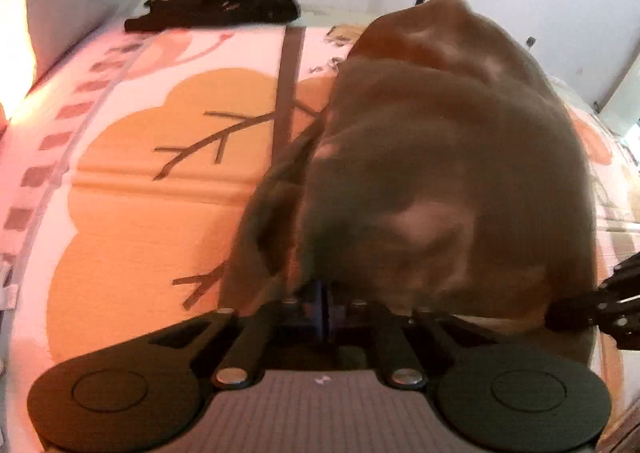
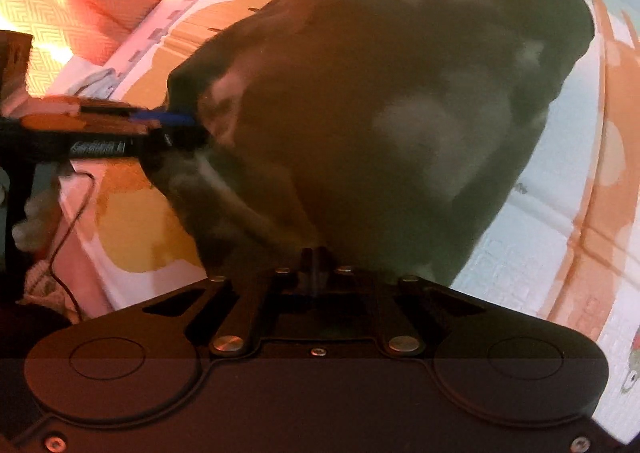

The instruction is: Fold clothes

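pinching the brown garment (image 1: 440,173), both the left tool (image 1: 318,301) and right tool (image 2: 314,265) are pressed together; no writing readable.

One brown garment (image 1: 440,173), one black folded garment (image 1: 216,5), two tongs (image 1: 318,293).

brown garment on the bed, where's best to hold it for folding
Probably the near hem of the brown garment, at its two corners, coming from above on the near side. It lies bunched on the bed; both hand-held grippers already pinch that edge, left and right.
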